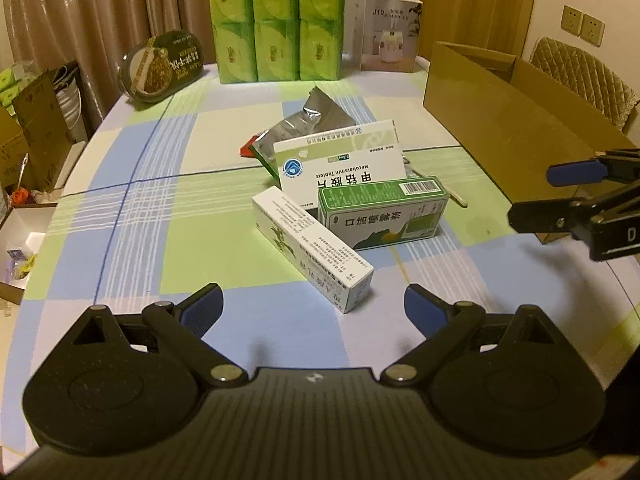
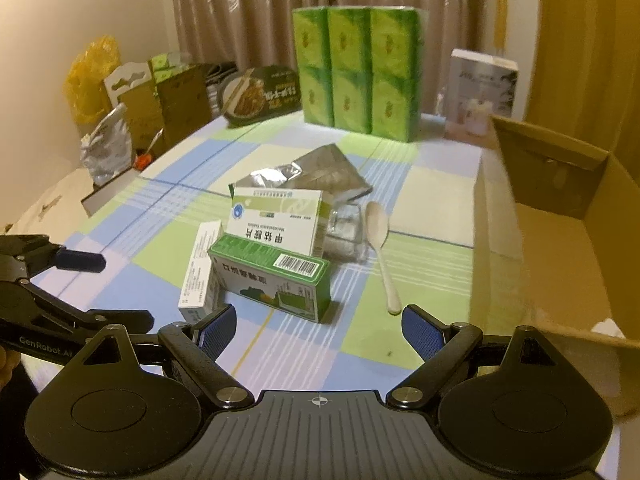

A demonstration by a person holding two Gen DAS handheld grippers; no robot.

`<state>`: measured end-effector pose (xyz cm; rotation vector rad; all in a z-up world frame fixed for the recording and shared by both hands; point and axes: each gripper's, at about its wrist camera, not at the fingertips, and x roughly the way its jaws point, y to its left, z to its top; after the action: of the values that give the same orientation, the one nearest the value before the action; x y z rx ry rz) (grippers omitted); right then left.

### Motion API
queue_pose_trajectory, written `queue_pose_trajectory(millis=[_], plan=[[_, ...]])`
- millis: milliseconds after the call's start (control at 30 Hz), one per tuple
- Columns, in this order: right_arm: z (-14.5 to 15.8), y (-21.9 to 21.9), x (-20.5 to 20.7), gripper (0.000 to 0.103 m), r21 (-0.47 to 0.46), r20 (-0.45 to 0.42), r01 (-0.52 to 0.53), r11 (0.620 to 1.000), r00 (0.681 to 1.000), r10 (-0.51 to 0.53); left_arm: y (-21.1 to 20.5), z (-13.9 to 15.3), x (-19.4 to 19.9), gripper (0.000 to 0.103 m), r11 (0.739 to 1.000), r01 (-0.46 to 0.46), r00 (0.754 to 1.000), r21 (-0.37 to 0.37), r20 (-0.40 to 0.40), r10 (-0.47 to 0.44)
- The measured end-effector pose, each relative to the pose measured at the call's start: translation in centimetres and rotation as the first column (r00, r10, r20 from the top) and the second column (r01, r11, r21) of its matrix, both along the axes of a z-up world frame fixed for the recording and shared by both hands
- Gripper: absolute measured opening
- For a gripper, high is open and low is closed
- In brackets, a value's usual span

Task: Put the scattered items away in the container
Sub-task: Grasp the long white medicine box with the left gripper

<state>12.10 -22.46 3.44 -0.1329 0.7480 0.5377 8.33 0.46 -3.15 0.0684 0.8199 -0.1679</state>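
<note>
A small pile sits mid-table: a long white box (image 1: 314, 246), a green medicine box (image 1: 382, 212), a white tablet box (image 1: 340, 160) leaning behind them, and a silver foil pouch (image 1: 308, 124). In the right wrist view the same green box (image 2: 276, 276), tablet box (image 2: 276, 220), long white box (image 2: 200, 272) and foil pouch (image 2: 320, 172) show, plus a white plastic spoon (image 2: 382, 244). An open cardboard box (image 1: 516, 120) (image 2: 560, 216) stands to the right. My left gripper (image 1: 314, 310) is open just short of the long white box. My right gripper (image 2: 318, 330) is open, empty, near the green box.
Green tissue packs (image 1: 276, 20), a humidifier carton (image 1: 388, 32) and an oval food tub (image 1: 162, 66) stand at the table's far edge. Boxes and bags crowd the floor left of the checked tablecloth (image 1: 140, 200). A quilted chair (image 1: 584, 72) stands behind the cardboard box.
</note>
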Motion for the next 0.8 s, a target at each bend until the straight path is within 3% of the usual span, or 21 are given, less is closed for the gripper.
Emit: queue_pose_trajectory(millis=[333, 500, 600, 733, 800], plan=[[-2.3, 1.1, 3.3, 0.087, -0.040, -0.032, -0.053, 0.998, 0.998, 0.051, -1.5, -2.5, 3.5, 0.092, 1.000, 0.030, 0.999, 0.002, -0.029, -0.030], [-3.2, 1.3, 4.7, 0.087, -0.058, -0.046, -0.064, 0.996, 0.997, 0.061, -2.5, -3.7, 5.2, 0.085, 0.998, 0.047, 0.998, 0.037, -0.042, -0.045], [-3.7, 1.9, 5.2, 0.087, -0.086, -0.048, -0.088, 0.992, 0.995, 0.084, -2.5, -4.3, 5.9, 0.077, 0.997, 0.038, 0.998, 0.067, -0.058, -0.034], [-4.4, 2.7, 5.7, 0.087, -0.117, -0.046, -0.135, 0.984, 0.990, 0.131, -1.8, -4.6, 5.7, 0.052, 0.993, 0.013, 0.997, 0.116, -0.074, -0.005], [-4.8, 3.2, 5.9, 0.087, -0.130, -0.041, -0.165, 0.978, 0.986, 0.161, -1.2, -4.5, 5.4, 0.046, 0.992, -0.001, 0.997, 0.129, -0.080, 0.012]])
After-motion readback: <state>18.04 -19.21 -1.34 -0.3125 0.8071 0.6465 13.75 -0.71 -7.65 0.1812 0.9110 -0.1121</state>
